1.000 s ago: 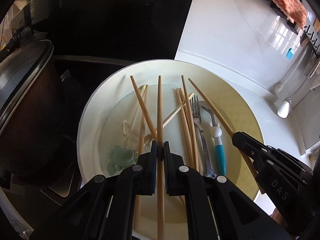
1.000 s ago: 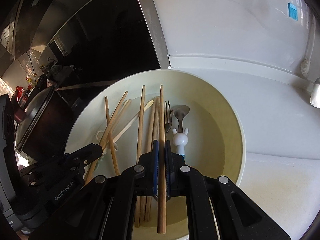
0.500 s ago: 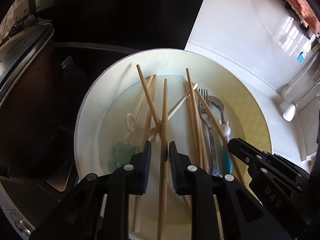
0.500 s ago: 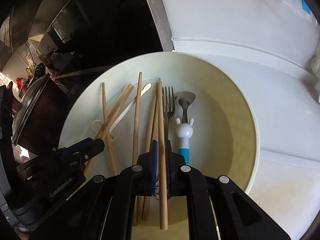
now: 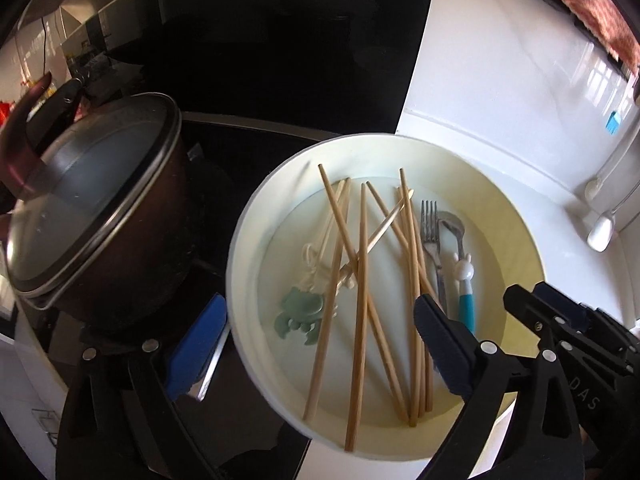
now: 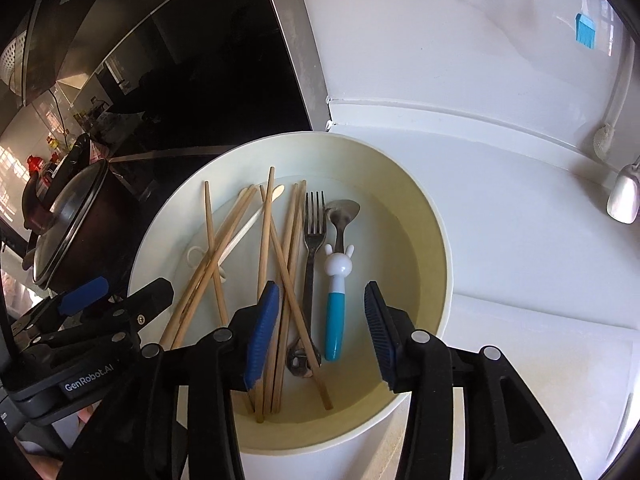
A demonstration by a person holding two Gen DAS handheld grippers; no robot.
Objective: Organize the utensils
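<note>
A cream bowl on the white counter holds several wooden chopsticks, a metal fork, a rabbit-handled blue spoon, a white spoon and a green frog utensil. My left gripper is wide open and empty above the bowl's near left side. My right gripper is open and empty above the bowl's near side, over the fork and blue spoon. Each gripper shows in the other's view.
A dark lidded pot stands on the black hob left of the bowl. White counter lies to the right. A white spoon and a blue brush hang by the wall.
Both grippers opened and let go of the chopsticks they held; those chopsticks now lie in the bowl. Both grippers pulled back and up from the bowl.
</note>
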